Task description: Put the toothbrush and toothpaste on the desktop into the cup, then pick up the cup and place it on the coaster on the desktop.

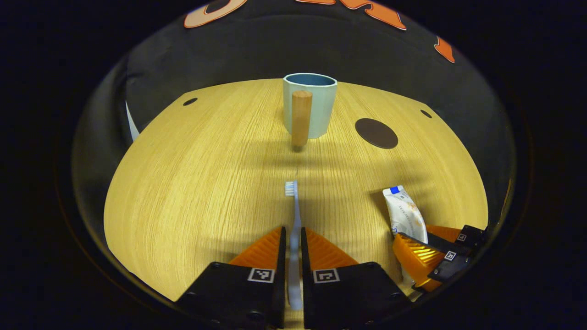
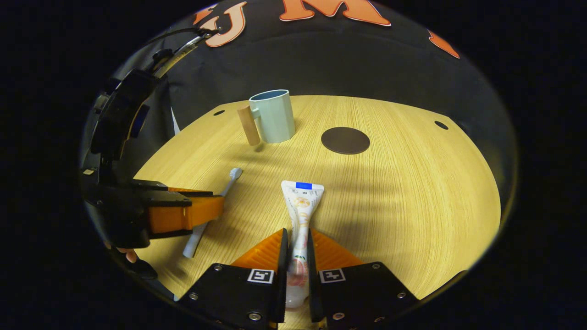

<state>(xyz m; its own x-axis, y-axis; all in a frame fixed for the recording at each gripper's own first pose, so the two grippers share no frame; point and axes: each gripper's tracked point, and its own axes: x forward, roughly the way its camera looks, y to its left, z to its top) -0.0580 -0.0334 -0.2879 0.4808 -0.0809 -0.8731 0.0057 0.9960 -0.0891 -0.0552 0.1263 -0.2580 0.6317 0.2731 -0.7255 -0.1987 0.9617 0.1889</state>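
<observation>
Left gripper [image 1: 293,238]: fingers clamped on the handle of the toothbrush [image 1: 294,215], bristle end pointing toward the cup.

Right gripper [image 2: 296,243]: fingers clamped on the lower part of the toothpaste tube [image 2: 300,206], its flat crimped end pointing away from the gripper.

Cup [image 1: 310,104]: pale blue, upright on the wooden desktop [image 1: 192,183], wooden handle facing the left gripper, well beyond both items.

Coaster [image 1: 376,133]: dark, round, flat on the desktop to the right of the cup, apart from it, with nothing on it.
</observation>
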